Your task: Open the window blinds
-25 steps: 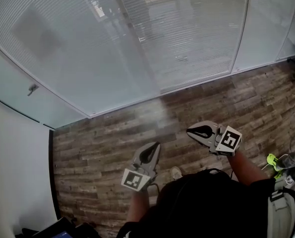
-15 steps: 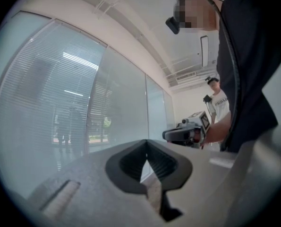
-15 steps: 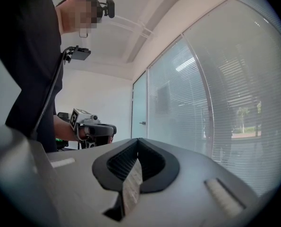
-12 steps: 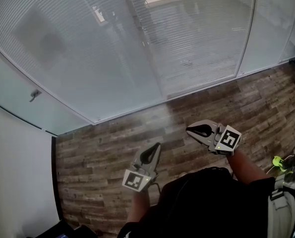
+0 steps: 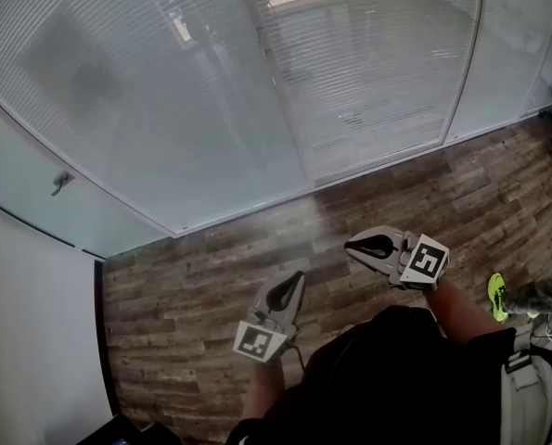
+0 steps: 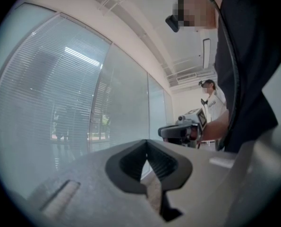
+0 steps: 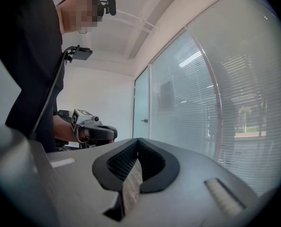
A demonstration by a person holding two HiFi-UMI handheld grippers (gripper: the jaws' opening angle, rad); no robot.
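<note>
White slatted blinds (image 5: 211,82) hang shut behind a glass wall; they fill the left of the left gripper view (image 6: 46,108) and the right of the right gripper view (image 7: 216,103). My left gripper (image 5: 297,277) is held level over the wood floor, a short way from the glass, with its jaws shut on nothing (image 6: 147,142). My right gripper (image 5: 350,246) is beside it, a little nearer the glass, also shut and empty (image 7: 138,140). Each gripper appears in the other's view: right gripper (image 6: 183,130), left gripper (image 7: 95,131). No cord or wand for the blinds is visible.
A glass door with a metal handle (image 5: 62,182) adjoins the blinds at the left, next to a white wall (image 5: 25,341). A vertical frame post (image 5: 466,54) divides the glass at the right. Another person in a white shirt (image 6: 211,98) stands behind, with a green shoe (image 5: 495,295) at the right.
Both grippers, still shut, have drifted a little in the view with the walking person. The glass wall's bottom track sits lower in the picture, so it is slightly nearer. The green shoe has shifted.
</note>
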